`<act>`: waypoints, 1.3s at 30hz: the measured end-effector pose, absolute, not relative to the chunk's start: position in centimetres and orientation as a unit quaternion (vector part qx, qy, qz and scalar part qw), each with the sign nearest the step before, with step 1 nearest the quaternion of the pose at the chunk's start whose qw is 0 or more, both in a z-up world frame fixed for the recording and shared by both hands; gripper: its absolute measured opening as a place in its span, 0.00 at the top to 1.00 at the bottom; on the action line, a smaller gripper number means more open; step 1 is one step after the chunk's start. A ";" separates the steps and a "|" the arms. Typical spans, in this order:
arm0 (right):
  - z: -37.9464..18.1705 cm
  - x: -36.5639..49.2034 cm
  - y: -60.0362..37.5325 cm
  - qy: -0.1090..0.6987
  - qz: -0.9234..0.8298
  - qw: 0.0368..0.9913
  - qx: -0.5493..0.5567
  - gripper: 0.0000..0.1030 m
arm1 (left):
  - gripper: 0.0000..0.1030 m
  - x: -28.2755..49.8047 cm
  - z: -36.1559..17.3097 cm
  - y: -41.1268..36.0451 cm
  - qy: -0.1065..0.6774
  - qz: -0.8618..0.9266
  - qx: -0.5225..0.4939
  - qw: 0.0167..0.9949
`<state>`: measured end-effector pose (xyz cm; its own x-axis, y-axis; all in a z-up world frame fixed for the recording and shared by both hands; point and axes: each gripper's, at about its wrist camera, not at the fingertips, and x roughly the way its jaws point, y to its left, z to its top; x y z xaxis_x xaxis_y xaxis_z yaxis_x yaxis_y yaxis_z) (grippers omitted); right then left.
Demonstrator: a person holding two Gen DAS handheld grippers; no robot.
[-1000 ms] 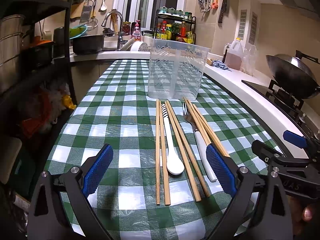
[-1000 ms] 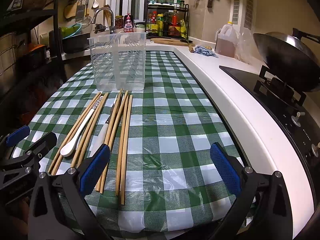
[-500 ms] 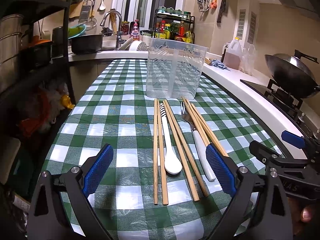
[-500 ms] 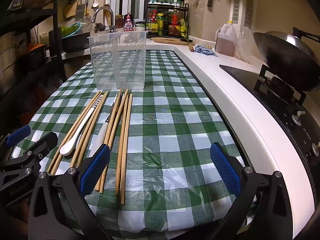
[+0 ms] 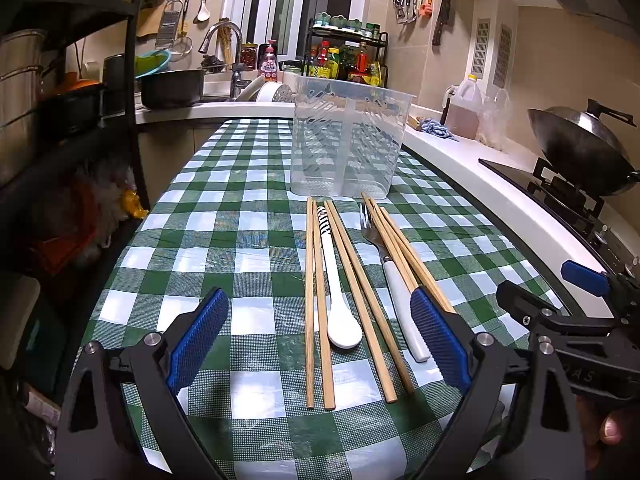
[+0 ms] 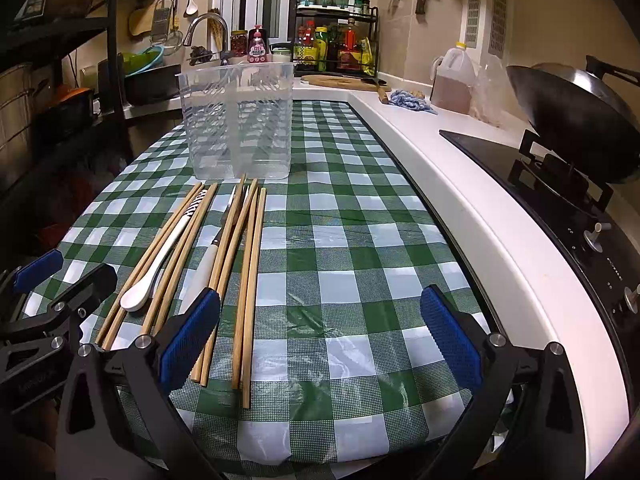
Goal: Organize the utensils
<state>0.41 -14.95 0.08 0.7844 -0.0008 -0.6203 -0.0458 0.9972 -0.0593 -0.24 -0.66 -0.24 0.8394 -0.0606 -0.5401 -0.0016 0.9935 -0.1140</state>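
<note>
Several wooden chopsticks (image 5: 318,300) (image 6: 250,280), a white spoon (image 5: 338,308) (image 6: 154,268) with a striped handle end and a white-handled fork (image 5: 394,292) (image 6: 208,264) lie in a row on the green checked tablecloth (image 5: 224,240) (image 6: 360,240). Behind them stands a clear, divided plastic utensil holder (image 5: 348,140) (image 6: 240,120), with nothing in it. My left gripper (image 5: 320,340) is open and hovers over the near ends of the chopsticks and spoon. My right gripper (image 6: 320,340) is open over bare cloth, just right of the utensils. Each gripper shows at the edge of the other's view.
A white counter edge (image 6: 480,208) runs along the right with a stove and a wok (image 6: 576,120). A black shelf rack (image 5: 60,120) stands at the left. Sink, pot (image 5: 172,88), spice rack and an oil jug (image 6: 452,80) are at the back.
The left gripper's view has drifted slightly, with the utensils and holder sitting a touch lower and nearer. The right gripper has barely moved. Both stay open.
</note>
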 end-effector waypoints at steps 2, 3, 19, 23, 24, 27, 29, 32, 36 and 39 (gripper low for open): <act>0.1 0.4 -14.9 0.328 0.012 0.944 -0.036 0.05 | 0.13 -0.2 -0.2 -0.7 0.283 -0.016 -0.054 0.957; 0.1 0.4 -15.0 0.328 0.012 0.944 -0.036 0.05 | 0.13 -0.2 -0.2 -0.6 0.283 -0.016 -0.055 0.957; 0.1 0.4 -14.9 0.329 0.012 0.944 -0.036 0.05 | 0.14 -0.2 -0.3 -0.7 0.283 -0.016 -0.055 0.957; 0.1 0.4 -14.9 0.329 0.012 0.944 -0.036 0.05 | 0.15 -0.2 -0.3 -0.7 0.283 -0.016 -0.055 0.957; 0.1 0.4 -14.9 0.329 0.013 0.944 -0.036 0.05 | 0.15 -0.2 -0.3 -0.8 0.283 -0.015 -0.055 0.957; 0.1 0.4 -14.9 0.328 0.011 0.944 -0.037 0.05 | 0.15 -0.2 -0.3 -0.7 0.283 -0.016 -0.055 0.957; 0.1 0.3 -14.9 0.324 0.008 0.945 -0.035 0.05 | 0.20 -0.3 -0.2 -0.7 0.281 -0.012 -0.052 0.958; 0.0 0.5 -15.1 0.327 0.012 0.945 -0.024 0.20 | 0.42 0.0 -0.2 -0.4 0.292 -0.007 -0.060 0.955; -0.9 1.0 -15.1 0.354 0.037 0.934 -0.011 0.39 | 0.60 1.0 -1.1 0.8 0.329 0.005 -0.087 0.940; -1.7 1.4 -14.9 0.384 0.066 0.921 0.005 0.56 | 0.65 1.4 -2.0 1.2 0.355 -0.012 -0.107 0.929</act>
